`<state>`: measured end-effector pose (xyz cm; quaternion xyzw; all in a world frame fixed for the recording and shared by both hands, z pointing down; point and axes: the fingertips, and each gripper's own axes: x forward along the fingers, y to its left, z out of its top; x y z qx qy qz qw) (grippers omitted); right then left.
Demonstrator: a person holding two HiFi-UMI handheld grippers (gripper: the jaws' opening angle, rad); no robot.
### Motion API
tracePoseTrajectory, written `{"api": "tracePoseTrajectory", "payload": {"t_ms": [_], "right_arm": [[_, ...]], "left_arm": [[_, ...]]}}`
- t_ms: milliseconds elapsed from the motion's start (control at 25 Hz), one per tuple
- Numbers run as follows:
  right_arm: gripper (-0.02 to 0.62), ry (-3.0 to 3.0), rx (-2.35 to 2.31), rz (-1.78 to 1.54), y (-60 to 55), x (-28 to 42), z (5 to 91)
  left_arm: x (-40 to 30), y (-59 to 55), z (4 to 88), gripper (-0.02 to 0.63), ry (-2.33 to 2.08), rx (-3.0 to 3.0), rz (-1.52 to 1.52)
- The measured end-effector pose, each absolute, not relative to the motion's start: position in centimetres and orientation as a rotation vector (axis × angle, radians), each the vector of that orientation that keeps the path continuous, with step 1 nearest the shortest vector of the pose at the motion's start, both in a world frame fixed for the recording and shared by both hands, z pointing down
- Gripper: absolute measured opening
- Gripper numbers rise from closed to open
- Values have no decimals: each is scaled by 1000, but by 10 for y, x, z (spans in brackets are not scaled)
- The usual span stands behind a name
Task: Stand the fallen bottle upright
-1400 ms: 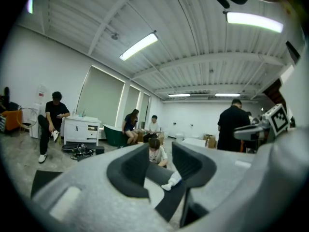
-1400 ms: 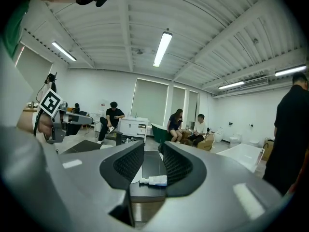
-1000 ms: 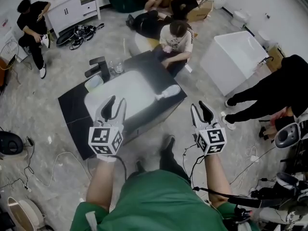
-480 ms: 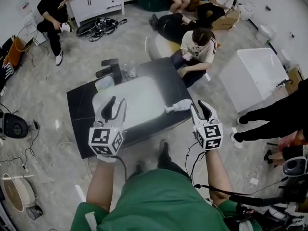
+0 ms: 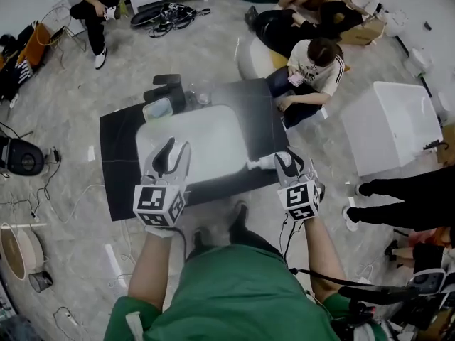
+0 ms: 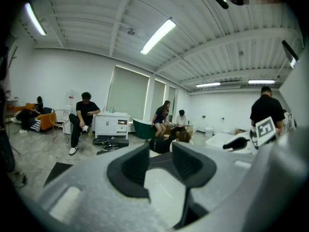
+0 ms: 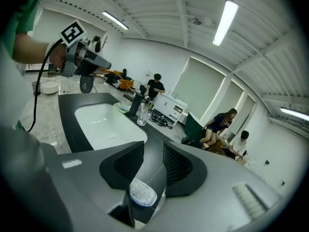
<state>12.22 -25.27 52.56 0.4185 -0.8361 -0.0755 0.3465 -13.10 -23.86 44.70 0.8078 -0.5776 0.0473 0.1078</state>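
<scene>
Left gripper (image 5: 175,148) nearly level, right gripper (image 5: 291,160) tilted toward bottle (image 5: 259,164); both gape wide.

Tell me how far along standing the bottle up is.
Nothing done: the bottle lies on its side beside the sink. In hand: the right tongs are open at its end, not gripping. Remaining: grip, tip it upright, release.

Head view: high overhead, facing steeply down; whole black counter (image 5: 117,169) and white basin (image 5: 202,137) framed, left gripper (image 5: 174,149) and right gripper (image 5: 290,160) at near edge.
Left gripper view: low, close behind own jaws, facing level past counter's far edge.
Right gripper view: close behind own jaws, at counter's right end, facing along basin.
Shared by head and right gripper views: basin, counter, left gripper.
</scene>
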Motion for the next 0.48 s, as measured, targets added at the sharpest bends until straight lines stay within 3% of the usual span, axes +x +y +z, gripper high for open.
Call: {"api": "tracePoseTrajectory", "payload": {"t_ms": [480], "right_arm": [[111,-2153,709,-271,-273,99,596]], "left_arm": [[-134,-237,485,147,-1823,2203,159]]}}
